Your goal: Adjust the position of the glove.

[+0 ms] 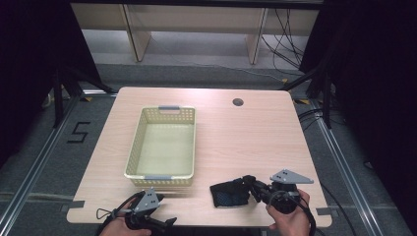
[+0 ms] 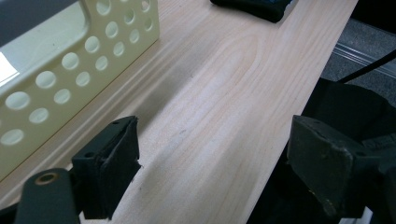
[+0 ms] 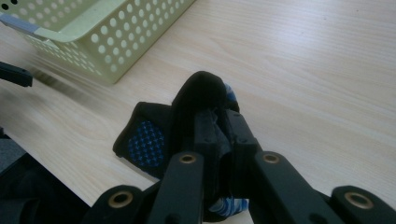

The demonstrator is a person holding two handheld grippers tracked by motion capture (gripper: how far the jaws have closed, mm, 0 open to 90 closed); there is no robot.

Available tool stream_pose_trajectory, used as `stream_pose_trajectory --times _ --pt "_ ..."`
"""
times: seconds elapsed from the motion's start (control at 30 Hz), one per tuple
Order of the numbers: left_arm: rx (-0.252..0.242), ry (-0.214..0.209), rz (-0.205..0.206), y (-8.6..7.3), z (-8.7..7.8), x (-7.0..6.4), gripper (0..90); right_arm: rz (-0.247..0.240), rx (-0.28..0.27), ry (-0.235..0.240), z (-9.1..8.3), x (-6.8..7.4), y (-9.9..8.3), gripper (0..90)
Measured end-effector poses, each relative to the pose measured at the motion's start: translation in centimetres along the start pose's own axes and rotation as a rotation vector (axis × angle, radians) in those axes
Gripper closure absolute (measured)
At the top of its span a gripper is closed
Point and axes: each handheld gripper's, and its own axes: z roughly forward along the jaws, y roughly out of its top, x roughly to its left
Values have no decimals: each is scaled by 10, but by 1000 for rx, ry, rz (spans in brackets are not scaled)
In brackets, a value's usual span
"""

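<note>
The right tool (image 1: 252,188) is clamped tight on a fold of a black cloth (image 1: 227,194) with blue mesh patches, which lies on the desk (image 1: 246,142) near the front edge, right of the basket (image 1: 163,180). In the right gripper view the jaws are pressed together with the cloth (image 3: 154,140) bunched up between them. The left tool (image 1: 164,222) sits at the desk's front edge, just below the basket's near corner, its jaws spread wide with nothing between them. The cream basket stands well left of the cloth.
</note>
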Motion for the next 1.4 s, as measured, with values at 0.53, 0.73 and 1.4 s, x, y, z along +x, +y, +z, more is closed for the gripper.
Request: stream_pose_trajectory --times 0.53,0.73,1.4 --pt "-5 -2 -9 0 1 -2 164 -54 98 48 48 28 6 835" --pt "1 -6 1 0 0 -2 164 -110 144 42 68 42 7 836" --pt "-32 -26 3 7 8 -9 226 -88 31 105 58 17 16 663"
